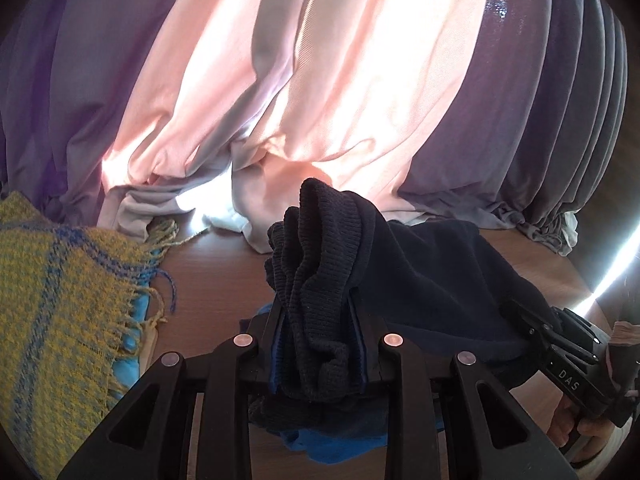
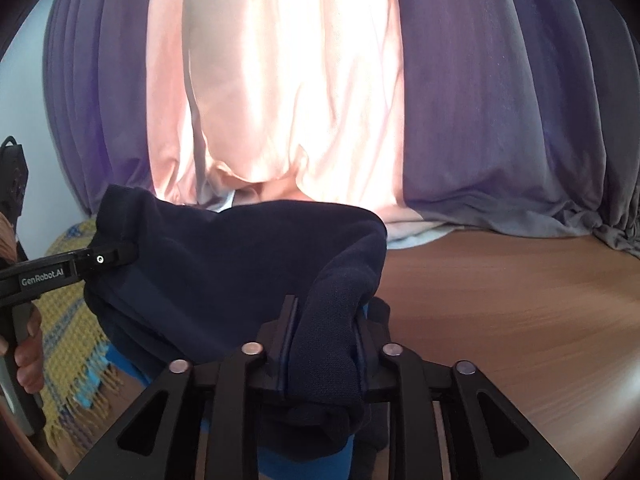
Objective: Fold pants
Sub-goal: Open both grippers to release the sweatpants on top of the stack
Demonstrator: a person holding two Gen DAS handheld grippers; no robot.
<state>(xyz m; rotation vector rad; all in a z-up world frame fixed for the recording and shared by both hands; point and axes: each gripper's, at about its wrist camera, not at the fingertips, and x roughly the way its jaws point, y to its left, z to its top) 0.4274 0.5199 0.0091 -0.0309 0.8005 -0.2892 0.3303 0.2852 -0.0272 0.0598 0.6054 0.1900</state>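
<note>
The dark navy pants (image 1: 432, 264) hang stretched between my two grippers above the wooden table (image 2: 500, 300). In the left wrist view my left gripper (image 1: 316, 300) is shut on a bunched ribbed edge of the pants, which sticks up past the fingertips. My right gripper (image 1: 520, 316) shows at the right, clamped on the other end. In the right wrist view my right gripper (image 2: 326, 312) is shut on a thick fold of the pants (image 2: 224, 256). The left gripper (image 2: 116, 256) pinches the far corner at the left. A bright blue cloth (image 1: 332, 448) lies under the pants.
A yellow and blue woven blanket (image 1: 60, 280) with fringe lies at the table's left side. Purple and pink curtains (image 1: 320, 80) hang along the far edge and pool on the table. A person's hand (image 2: 28, 352) holds the left gripper's handle. Bare wood stretches to the right.
</note>
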